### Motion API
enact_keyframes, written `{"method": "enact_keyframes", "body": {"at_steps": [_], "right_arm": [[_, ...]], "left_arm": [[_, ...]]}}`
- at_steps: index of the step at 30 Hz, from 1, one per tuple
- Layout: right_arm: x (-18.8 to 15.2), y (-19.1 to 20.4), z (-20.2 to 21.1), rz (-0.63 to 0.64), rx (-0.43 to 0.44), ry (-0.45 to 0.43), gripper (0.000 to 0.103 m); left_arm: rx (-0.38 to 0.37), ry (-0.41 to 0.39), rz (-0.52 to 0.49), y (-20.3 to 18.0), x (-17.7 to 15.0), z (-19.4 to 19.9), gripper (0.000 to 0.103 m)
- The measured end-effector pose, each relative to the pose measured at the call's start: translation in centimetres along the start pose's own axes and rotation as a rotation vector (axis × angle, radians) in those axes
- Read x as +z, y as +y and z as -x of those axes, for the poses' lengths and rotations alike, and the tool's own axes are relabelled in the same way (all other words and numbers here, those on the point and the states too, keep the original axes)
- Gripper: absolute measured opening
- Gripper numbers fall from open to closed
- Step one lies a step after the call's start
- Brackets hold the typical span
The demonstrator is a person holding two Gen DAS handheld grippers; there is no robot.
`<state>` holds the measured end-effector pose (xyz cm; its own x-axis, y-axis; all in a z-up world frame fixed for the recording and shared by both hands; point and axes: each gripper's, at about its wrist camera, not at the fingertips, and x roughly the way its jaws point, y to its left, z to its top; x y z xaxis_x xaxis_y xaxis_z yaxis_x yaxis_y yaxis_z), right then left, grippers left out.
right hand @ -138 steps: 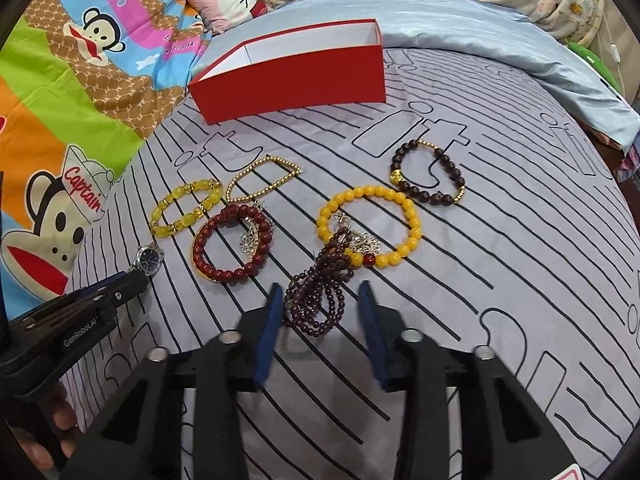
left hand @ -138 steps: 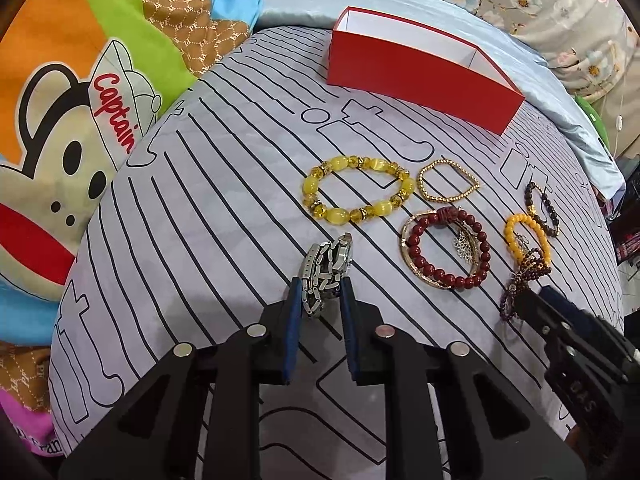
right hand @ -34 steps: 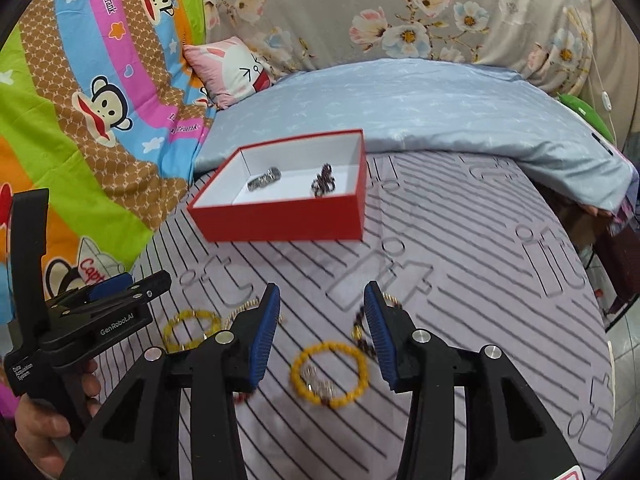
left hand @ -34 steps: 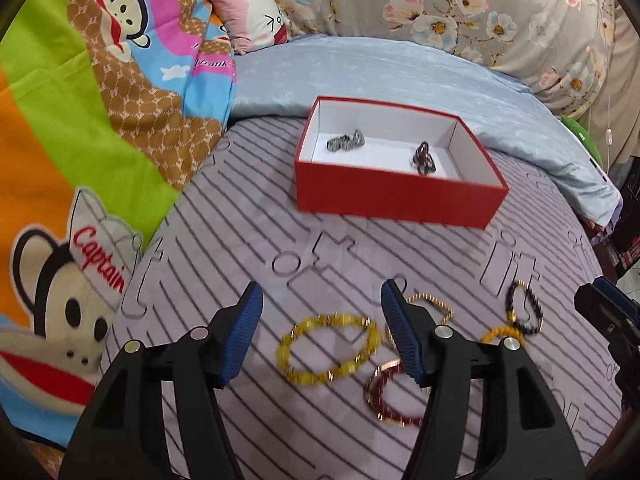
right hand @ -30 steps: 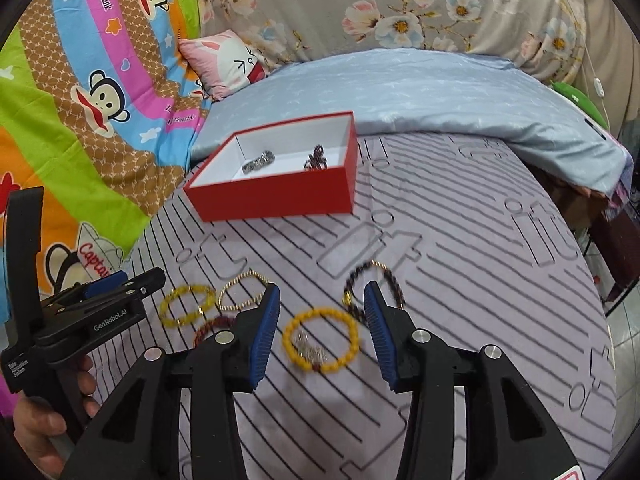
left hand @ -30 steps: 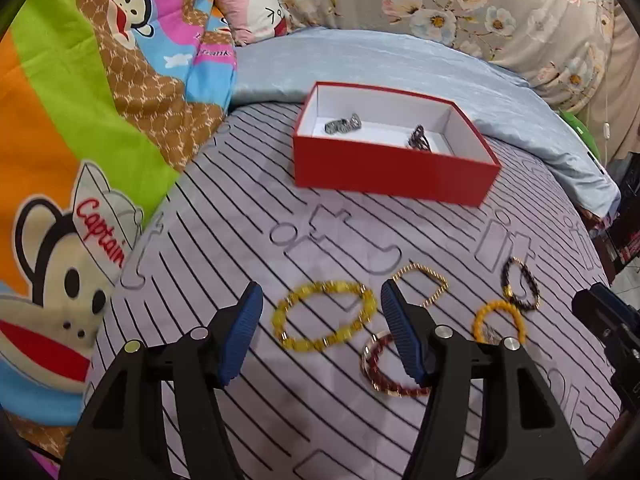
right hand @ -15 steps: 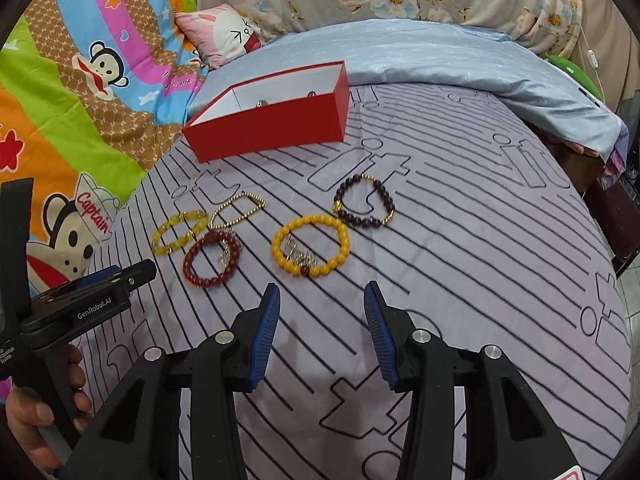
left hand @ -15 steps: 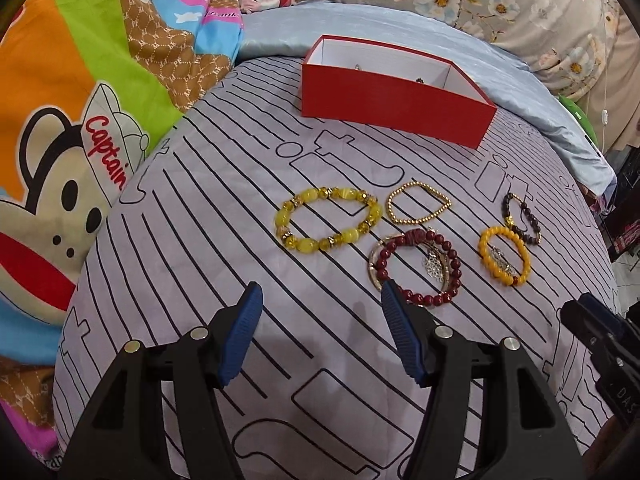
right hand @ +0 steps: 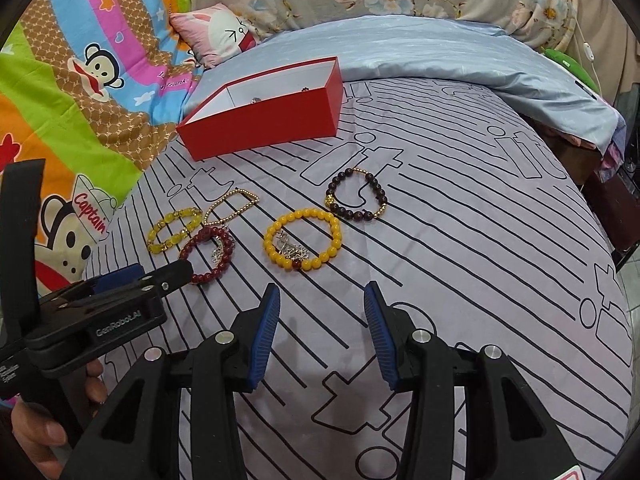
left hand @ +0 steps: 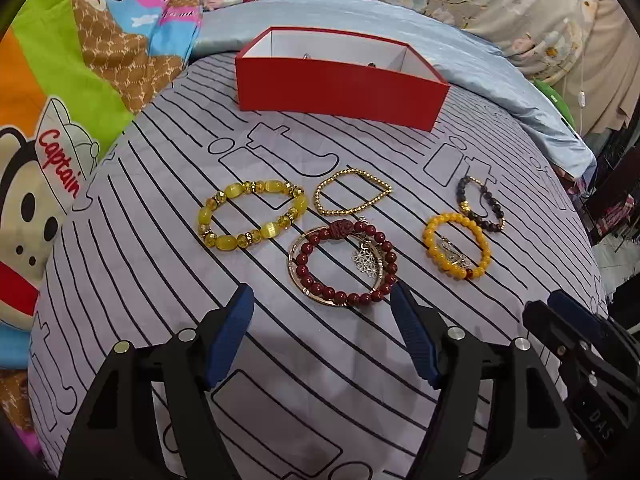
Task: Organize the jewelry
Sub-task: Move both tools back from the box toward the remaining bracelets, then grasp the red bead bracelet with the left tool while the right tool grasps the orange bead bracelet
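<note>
Several bracelets lie on the striped grey bedsheet. A dark red bead bracelet (left hand: 343, 267) lies just ahead of my open, empty left gripper (left hand: 322, 306). Beyond it lie a pale yellow bracelet (left hand: 253, 214) and a thin gold chain bracelet (left hand: 353, 195). My open, empty right gripper (right hand: 321, 307) hovers just short of an orange bead bracelet (right hand: 302, 239), with a dark brown bracelet (right hand: 357, 196) behind it. The red box (left hand: 340, 84) stands at the far side, also in the right wrist view (right hand: 264, 114); small items barely show inside.
A cartoon monkey blanket (left hand: 60, 112) covers the left side. A light blue quilt (right hand: 440, 60) and floral fabric lie behind the box. The bed's right edge (right hand: 612, 240) drops off to the floor. The left gripper shows in the right wrist view (right hand: 132, 292).
Both grippers have come down and back from the red box toward the bracelets, staying open. The watch and the dark bead strand, gripped earlier, now lie in the box.
</note>
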<state>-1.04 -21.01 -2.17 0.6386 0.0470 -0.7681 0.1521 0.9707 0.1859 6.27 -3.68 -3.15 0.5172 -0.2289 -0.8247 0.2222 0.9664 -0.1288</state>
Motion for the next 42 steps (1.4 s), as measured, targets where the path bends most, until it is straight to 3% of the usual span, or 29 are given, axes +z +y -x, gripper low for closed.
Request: {"method": "enact_keyframes", "body": {"at_steps": [5,11,14,18,21,23,38,42], "right_arm": [[0.1,0.0,-0.4,0.001,0.008,0.006,0.044],[0.4,0.0,-1.0,-0.002,0.013,0.015,0.044],[0.7,0.0,-1.4,-0.004,0.015,0.021,0.044],[1.0,0.0,-2.1,-0.011,0.022,0.032,0.044],[1.1,-0.1,-2.3,-0.015,0.027,0.033,0.044],[1.1,0.0,-2.4,-0.014,0.029,0.033,0.044],[1.2,0.5,-2.7,-0.007,0.042,0.033,0.041],[1.7,0.5,-3.2,-0.006,0.044,0.033,0.031]], "left_arm": [[0.042,-0.015,-0.002,0.3,1.3,-1.0,0.067],[0.071,0.009,-0.039,1.0,1.3,-3.2,0.056],[0.077,-0.019,-0.064,0.8,1.1,-3.2,0.053],[0.064,-0.046,-0.100,0.1,1.1,-3.2,0.027],[0.055,-0.050,-0.126,-0.5,1.1,-3.2,0.014],[0.025,-0.041,-0.119,-0.6,1.1,-3.1,0.011],[-0.120,-0.062,-0.055,-0.3,1.6,0.4,0.007],[-0.129,-0.069,-0.045,-0.1,1.7,1.1,0.007]]}}
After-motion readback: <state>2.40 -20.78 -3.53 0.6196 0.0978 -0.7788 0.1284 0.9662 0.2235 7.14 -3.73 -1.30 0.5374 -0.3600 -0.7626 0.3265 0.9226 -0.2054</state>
